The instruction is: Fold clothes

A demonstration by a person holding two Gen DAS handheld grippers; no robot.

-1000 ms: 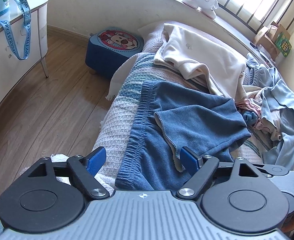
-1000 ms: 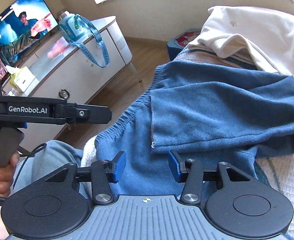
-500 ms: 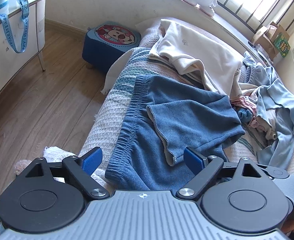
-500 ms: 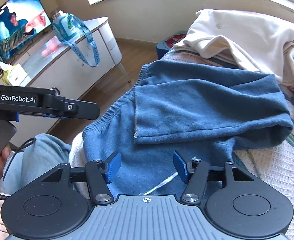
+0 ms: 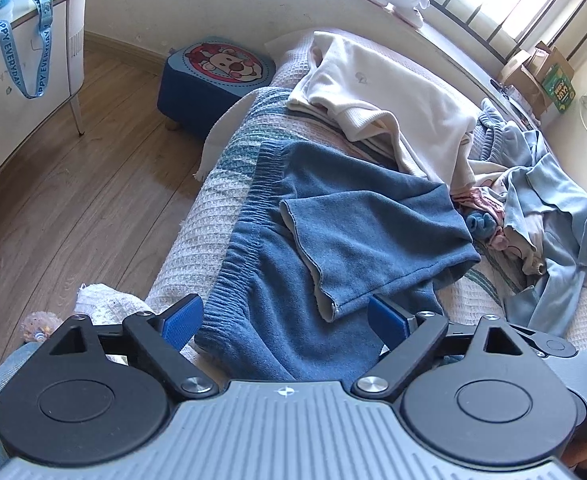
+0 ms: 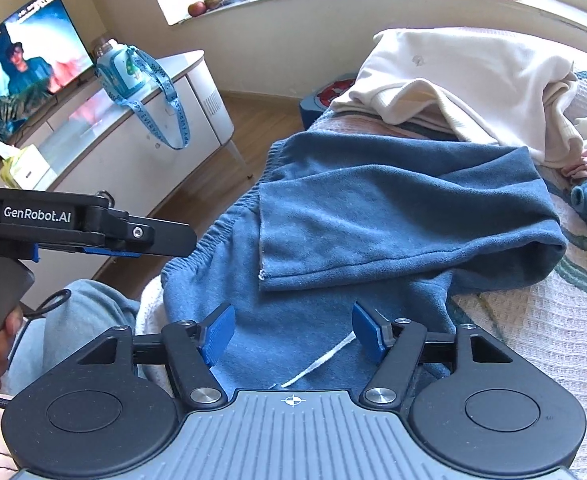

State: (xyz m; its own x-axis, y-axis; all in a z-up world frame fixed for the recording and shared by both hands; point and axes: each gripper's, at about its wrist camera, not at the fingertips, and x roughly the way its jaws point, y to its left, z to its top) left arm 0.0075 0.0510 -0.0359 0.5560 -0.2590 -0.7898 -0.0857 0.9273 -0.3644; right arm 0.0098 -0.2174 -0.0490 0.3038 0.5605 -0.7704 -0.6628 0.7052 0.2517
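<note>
Blue sweatpants (image 5: pixel 333 240) (image 6: pixel 373 208) lie on the bed with one leg folded back across the other, the waistband toward the bed's edge. My left gripper (image 5: pixel 285 320) hovers open above the near end of the pants, nothing between its blue pads. My right gripper (image 6: pixel 293 336) hangs over the pants' near part and a white drawstring (image 6: pixel 325 360); its jaws are opening and the pads press on nothing. The left gripper's body (image 6: pixel 73 224) shows in the right wrist view.
A cream sweater (image 5: pixel 393 104) lies beyond the pants, light blue garments (image 5: pixel 553 216) to the right. A blue footstool (image 5: pixel 217 76) stands on the wooden floor by the bed. A white cabinet (image 6: pixel 113 152) carries a bottle with a blue strap; a television (image 6: pixel 21 64) plays.
Both views pulled back slightly from the pants. My right gripper's jaws widened and a white drawstring came into view between them. The folded pants have not shifted.
</note>
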